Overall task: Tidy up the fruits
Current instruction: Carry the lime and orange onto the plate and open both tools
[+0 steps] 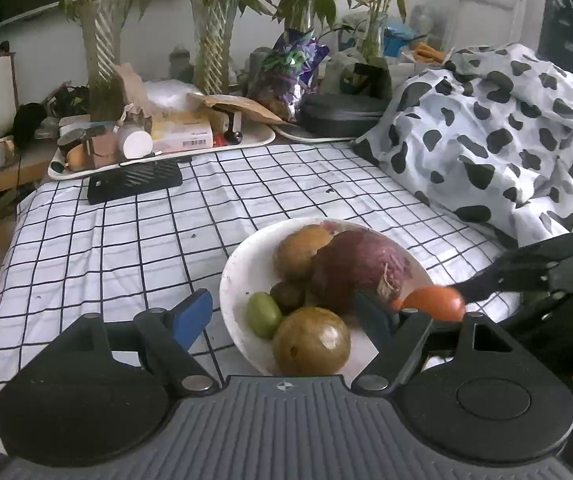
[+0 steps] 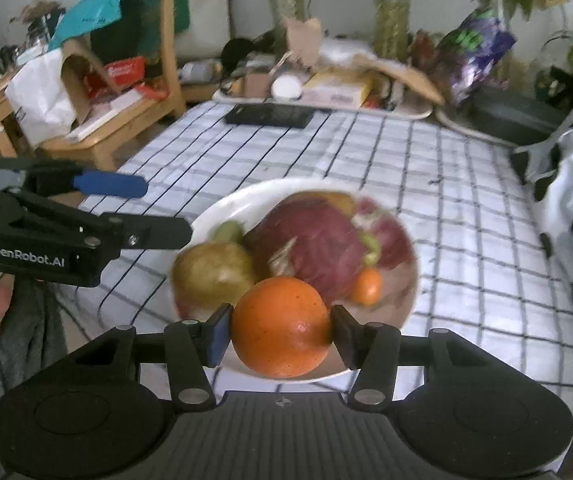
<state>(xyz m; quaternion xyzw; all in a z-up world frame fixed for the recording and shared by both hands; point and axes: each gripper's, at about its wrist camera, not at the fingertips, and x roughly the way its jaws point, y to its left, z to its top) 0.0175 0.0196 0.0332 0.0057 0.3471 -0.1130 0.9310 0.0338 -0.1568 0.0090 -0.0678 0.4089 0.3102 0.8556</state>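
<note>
A white bowl (image 1: 242,268) sits on the checked cloth and holds a large purple onion (image 1: 360,268), a brown round fruit (image 1: 310,346), a small green fruit (image 1: 263,314) and a potato-like one (image 1: 300,250). My left gripper (image 1: 286,320) is open and empty, its jaws either side of the bowl's near rim. My right gripper (image 2: 280,330) is shut on an orange (image 2: 282,326) and holds it over the bowl's (image 2: 238,204) near edge. The orange also shows in the left wrist view (image 1: 434,302), at the right rim. A small orange fruit (image 2: 367,287) lies in the bowl.
A black phone (image 1: 134,181) lies at the far side of the cloth. A cluttered white tray (image 1: 158,140), glass vases with plants (image 1: 104,52) and a black case (image 1: 342,114) stand behind. A cow-print cover (image 1: 498,128) rises on the right. A wooden chair (image 2: 98,128) stands at the left.
</note>
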